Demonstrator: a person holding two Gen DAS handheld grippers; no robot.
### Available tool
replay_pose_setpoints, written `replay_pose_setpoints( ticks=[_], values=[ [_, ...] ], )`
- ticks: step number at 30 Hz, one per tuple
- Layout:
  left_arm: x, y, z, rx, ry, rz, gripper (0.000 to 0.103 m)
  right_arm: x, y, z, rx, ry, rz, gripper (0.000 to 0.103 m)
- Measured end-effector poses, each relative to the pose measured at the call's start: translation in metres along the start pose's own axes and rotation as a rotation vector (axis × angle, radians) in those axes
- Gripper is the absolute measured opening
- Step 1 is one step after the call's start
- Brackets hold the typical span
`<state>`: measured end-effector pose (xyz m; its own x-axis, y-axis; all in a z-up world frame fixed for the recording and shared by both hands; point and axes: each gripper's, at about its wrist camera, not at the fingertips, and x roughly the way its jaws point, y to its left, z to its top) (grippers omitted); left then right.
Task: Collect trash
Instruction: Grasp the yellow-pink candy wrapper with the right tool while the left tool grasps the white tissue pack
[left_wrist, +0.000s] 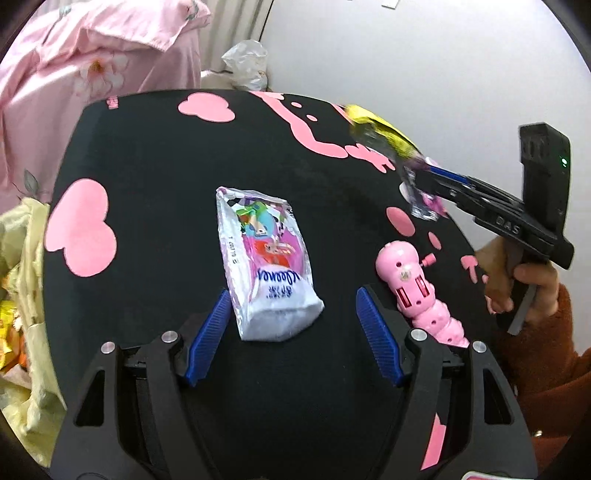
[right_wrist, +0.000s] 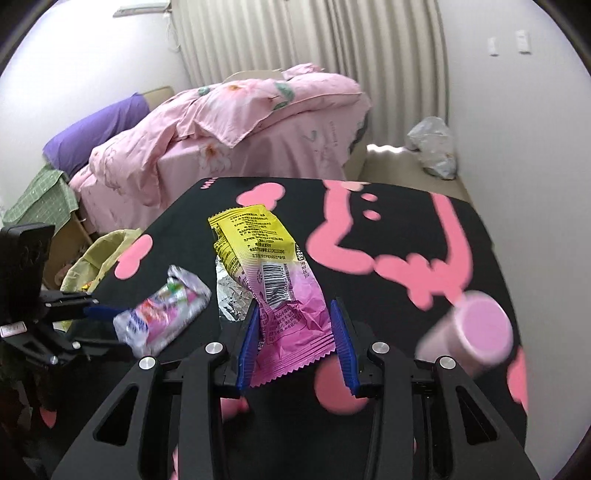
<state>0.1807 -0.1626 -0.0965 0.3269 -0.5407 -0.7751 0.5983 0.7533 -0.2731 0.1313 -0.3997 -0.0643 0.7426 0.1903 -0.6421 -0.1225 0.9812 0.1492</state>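
Holding the yellow-and-pink wrapper (right_wrist: 273, 280) between my right gripper (right_wrist: 297, 339) pads, I see its long axis running straight ahead, yellow end pointing away, above the black table (right_wrist: 406, 295). My left gripper (left_wrist: 291, 325) is spread wide and empty around the tissue pack (left_wrist: 266, 262), which lies lengthwise, white end toward me, beside a pink toy (left_wrist: 417, 291).

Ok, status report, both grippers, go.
Left gripper open around tissue pack on table. Right gripper gripping yellow-pink snack wrapper. Pink toy close beside.
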Motion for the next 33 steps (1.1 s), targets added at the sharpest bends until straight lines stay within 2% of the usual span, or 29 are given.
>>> replay_pose_setpoints(
  ticks=[5, 9, 11, 13, 14, 15, 18, 20, 22, 33],
  values=[
    [0.010, -0.006, 0.002, -0.030, 0.013, 0.148, 0.066, -0.024, -0.017, -0.027, 0.094, -0.024, 0.006, 0.036],
    [0.026, -0.025, 0.002, 0.074, 0.031, 0.276, 0.066, -0.035, -0.020, -0.043, 0.122, -0.035, -0.004, 0.036],
    [0.027, -0.027, 0.002, 0.065, 0.033, 0.316, 0.064, -0.040, -0.022, -0.050, 0.136, -0.033, 0.002, 0.036],
    [0.024, -0.023, 0.003, 0.021, 0.026, 0.331, 0.054, -0.043, -0.024, -0.054, 0.141, -0.035, -0.005, 0.036],
    [0.021, -0.020, 0.003, -0.010, 0.018, 0.332, 0.046, -0.047, -0.025, -0.057, 0.146, -0.039, -0.011, 0.036],
    [0.017, -0.018, 0.001, -0.037, 0.009, 0.316, 0.041, -0.048, -0.025, -0.059, 0.149, -0.040, -0.011, 0.036],
    [0.005, -0.017, -0.004, -0.073, -0.024, 0.243, 0.038, -0.052, -0.024, -0.063, 0.152, -0.042, -0.016, 0.036],
    [-0.006, -0.021, -0.007, -0.064, -0.052, 0.238, 0.035, -0.055, -0.023, -0.064, 0.153, -0.046, -0.017, 0.036],
    [-0.016, -0.024, -0.007, -0.063, -0.075, 0.243, 0.026, -0.058, -0.022, -0.064, 0.157, -0.050, -0.015, 0.036],
    [-0.091, -0.029, -0.012, -0.076, -0.228, 0.255, 0.021, -0.096, 0.015, -0.038, 0.070, -0.151, -0.013, 0.036]
  ],
)
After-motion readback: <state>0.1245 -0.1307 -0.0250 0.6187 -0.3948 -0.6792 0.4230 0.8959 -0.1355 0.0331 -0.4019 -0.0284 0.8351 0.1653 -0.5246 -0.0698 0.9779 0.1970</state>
